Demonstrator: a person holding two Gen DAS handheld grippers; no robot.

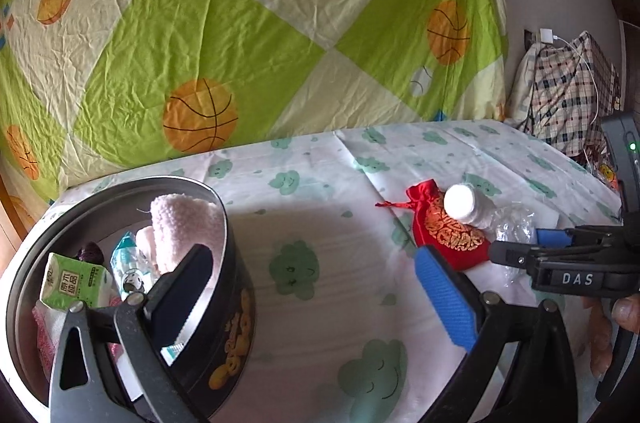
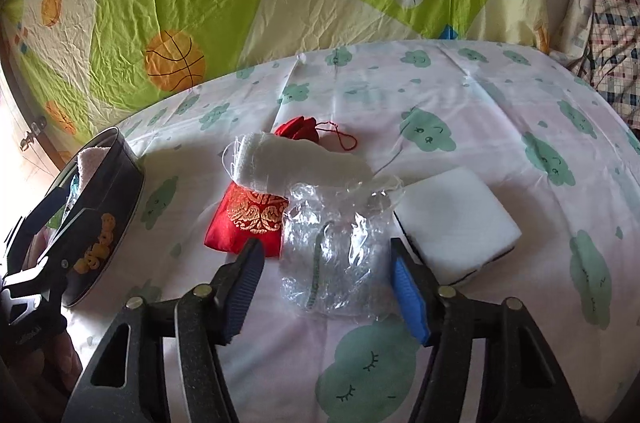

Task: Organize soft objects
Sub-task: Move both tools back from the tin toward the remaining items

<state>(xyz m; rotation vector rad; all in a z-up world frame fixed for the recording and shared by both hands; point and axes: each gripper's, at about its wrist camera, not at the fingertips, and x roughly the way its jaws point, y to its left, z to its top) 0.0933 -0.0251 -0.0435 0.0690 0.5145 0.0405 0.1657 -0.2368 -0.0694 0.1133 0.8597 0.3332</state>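
Right claw open, fingers either side of one crumpled clear plastic bag at frame centre, pads not pressing it. Loose on the surface: one red drawstring pouch, one white gauze roll lying across it, one white folded pad right of the bag. Left claw open, empty, one finger inside one round tin at lower left. In the tin: one pink towel, one green tissue pack.

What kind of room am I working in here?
Most likely a bedroom. The work surface is a cloud-print sheet spread like a bed cover, a large basketball-print quilt is heaped behind it, and a plaid pillow or bundle sits in the corner by a wall socket with a charger.
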